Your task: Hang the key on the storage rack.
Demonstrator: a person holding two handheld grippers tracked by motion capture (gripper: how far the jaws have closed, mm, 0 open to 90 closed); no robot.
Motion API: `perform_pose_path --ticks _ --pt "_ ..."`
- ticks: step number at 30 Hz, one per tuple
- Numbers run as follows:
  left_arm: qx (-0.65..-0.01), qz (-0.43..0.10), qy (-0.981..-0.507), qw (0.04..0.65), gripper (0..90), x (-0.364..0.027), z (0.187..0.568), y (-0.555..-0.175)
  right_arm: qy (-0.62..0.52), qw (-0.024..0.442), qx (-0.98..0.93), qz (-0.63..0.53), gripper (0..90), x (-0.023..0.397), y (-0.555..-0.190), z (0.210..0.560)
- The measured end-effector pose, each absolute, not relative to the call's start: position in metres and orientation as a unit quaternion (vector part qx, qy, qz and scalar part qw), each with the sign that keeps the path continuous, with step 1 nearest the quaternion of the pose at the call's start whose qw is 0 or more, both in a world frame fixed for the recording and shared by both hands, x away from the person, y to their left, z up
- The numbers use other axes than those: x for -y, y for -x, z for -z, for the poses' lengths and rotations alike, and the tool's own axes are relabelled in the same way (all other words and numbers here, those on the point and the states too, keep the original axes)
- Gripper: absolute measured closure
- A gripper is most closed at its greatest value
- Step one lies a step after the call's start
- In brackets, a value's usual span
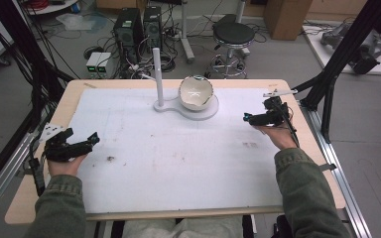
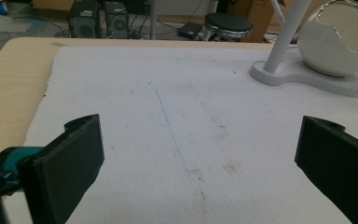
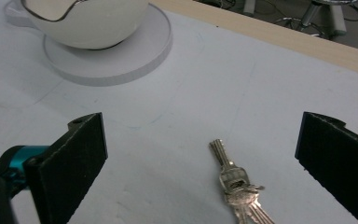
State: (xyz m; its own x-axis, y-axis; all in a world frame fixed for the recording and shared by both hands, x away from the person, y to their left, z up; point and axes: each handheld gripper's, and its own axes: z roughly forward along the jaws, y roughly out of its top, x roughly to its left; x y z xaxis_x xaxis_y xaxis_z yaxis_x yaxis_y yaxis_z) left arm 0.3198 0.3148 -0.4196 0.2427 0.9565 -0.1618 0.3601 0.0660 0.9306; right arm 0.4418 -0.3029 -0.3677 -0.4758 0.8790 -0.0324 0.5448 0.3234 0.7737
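High view: I see the left gripper (image 1: 87, 144) resting at the left edge of the white mat (image 1: 178, 158), well apart from everything else. The right gripper (image 1: 250, 118) sits near the mat's right edge, to the right of the bowl (image 1: 195, 92). The bowl rests on the round white base (image 1: 206, 112), with the upright post (image 1: 158, 77) on the same base to its left. At this range I cannot make out the keys with confidence; they may be hidden by the right gripper.

Left gripper view: I read the jaws as spread wide, with bare mat between them. The post and bowl stand at upper right, well ahead.

Right gripper view: I read the jaws as spread wide and holding nothing. The bunch of keys (image 3: 237, 186) lies flat on the mat between the jaws, closer to the right-hand one, touching neither. One key blade points towards the base and bowl, which lie further ahead at upper left.
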Motion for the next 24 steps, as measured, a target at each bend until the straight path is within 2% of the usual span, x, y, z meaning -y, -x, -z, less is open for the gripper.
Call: perform_pose_path --ticks 19,24 --pt "-0.537 -0.299 -0.615 0.494 1.7 -0.315 0.421 -0.321 -0.435 0.200 -0.825 -0.302 1.1 0.293 -0.478 0.365" --pt "-0.537 -0.299 -0.616 0.493 1.7 -0.315 0.420 -0.321 -0.431 0.186 -0.837 -0.280 1.1 0.291 -0.485 0.375"
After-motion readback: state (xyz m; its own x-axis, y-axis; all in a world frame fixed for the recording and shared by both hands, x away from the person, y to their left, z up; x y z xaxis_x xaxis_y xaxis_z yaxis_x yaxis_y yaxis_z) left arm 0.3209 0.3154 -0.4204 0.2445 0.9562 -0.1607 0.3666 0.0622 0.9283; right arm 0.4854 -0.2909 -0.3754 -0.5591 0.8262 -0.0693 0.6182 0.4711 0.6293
